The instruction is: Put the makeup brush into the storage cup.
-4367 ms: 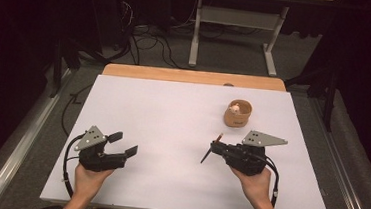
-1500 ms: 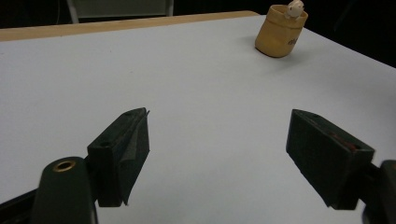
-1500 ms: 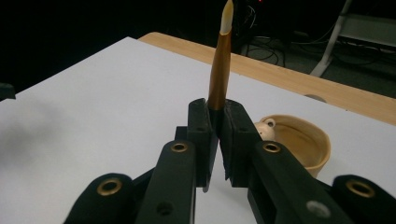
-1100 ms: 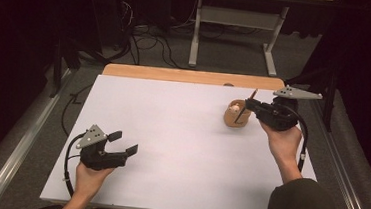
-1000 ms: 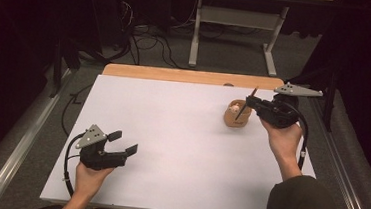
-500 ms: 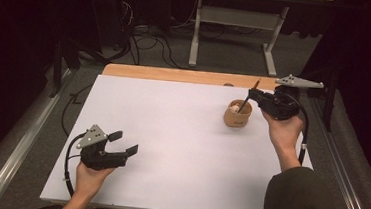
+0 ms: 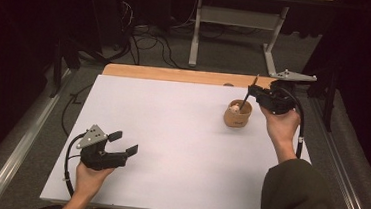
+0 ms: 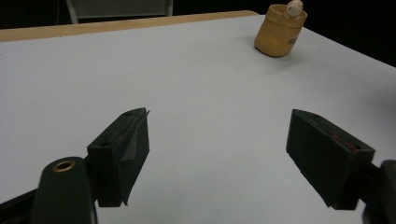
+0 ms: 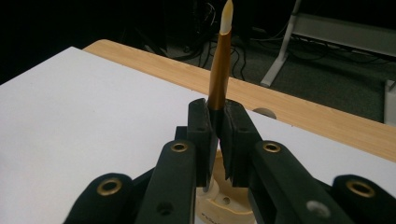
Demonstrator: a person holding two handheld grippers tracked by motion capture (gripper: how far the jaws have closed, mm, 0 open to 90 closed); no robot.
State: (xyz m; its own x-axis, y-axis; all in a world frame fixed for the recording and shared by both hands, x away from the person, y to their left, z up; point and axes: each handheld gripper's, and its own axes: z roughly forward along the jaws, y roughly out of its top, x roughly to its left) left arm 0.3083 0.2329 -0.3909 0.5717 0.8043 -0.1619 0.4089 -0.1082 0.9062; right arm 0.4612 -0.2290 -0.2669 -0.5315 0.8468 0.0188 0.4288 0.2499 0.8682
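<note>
Your left gripper (image 7: 120,147) rests on the white table (image 7: 171,133) w/ its jaws wide and nothing in them. Far right, the small brown cup (image 7: 237,116) stands near the back edge. Your right gripper (image 7: 252,91) pinches a thin brush (image 9: 219,60) just above the cup, tip up. It's prob. light, stiff and a bit slick, so hold the stick low, not the soft tip.

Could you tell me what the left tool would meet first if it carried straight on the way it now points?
Probably nothing close: the left tool, jaws open, points across the bare white table. The tan cup stands far ahead and off to the right of that line, so it would likely be missed, though depth is hard to judge.
</note>
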